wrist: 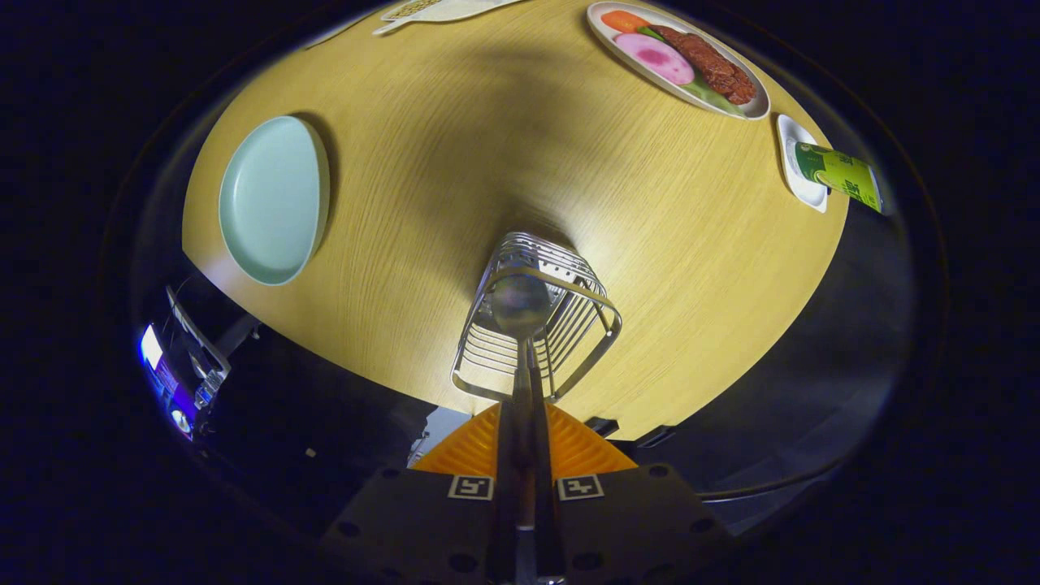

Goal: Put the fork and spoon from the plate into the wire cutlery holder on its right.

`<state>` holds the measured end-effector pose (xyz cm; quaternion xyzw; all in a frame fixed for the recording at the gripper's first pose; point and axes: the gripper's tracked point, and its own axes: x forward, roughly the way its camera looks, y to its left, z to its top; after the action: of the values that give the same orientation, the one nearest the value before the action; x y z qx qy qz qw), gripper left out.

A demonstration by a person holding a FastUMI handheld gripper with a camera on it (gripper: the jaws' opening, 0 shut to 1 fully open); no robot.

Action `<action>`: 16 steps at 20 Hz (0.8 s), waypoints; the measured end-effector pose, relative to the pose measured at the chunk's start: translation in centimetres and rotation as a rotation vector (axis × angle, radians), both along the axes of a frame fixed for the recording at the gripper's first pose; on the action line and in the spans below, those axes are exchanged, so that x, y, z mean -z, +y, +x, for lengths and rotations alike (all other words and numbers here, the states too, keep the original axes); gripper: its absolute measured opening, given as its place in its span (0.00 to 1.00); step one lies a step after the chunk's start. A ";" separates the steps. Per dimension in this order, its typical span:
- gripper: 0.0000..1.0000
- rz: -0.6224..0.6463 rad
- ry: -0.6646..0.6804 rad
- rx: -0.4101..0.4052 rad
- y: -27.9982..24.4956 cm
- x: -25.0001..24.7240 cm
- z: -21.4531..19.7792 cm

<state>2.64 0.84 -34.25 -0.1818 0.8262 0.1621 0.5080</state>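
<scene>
Overhead, the claw (524,382) pinches a spoon (520,305) above the wire holder (569,325) on the wooden table (487,162).

You have a pale mint-green plate (272,199) on a light yellow wood-grain table (504,162), beside a silvery wire cutlery holder (540,325). The gripper (524,422) clamps a shiny steel-grey spoon (521,305). Your far white oval dish (751,110) carries orange, pink, green and reddish-brown food.

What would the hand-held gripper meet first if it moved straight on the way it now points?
Likely the wire holder. The hand-held gripper is shut on the spoon, whose bowl sits over the holder's open top; depth is unclear, but the table lies beyond.
</scene>
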 end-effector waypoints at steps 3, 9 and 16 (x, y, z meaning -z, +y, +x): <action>0.40 0.041 -0.063 -0.009 -0.3 -0.6 0.4; 0.99 0.222 -0.390 0.118 1.0 -4.6 0.8; 0.98 0.380 -0.899 0.283 1.1 -13.4 3.2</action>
<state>5.83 1.90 -20.88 -0.0242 0.4983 0.1449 0.8545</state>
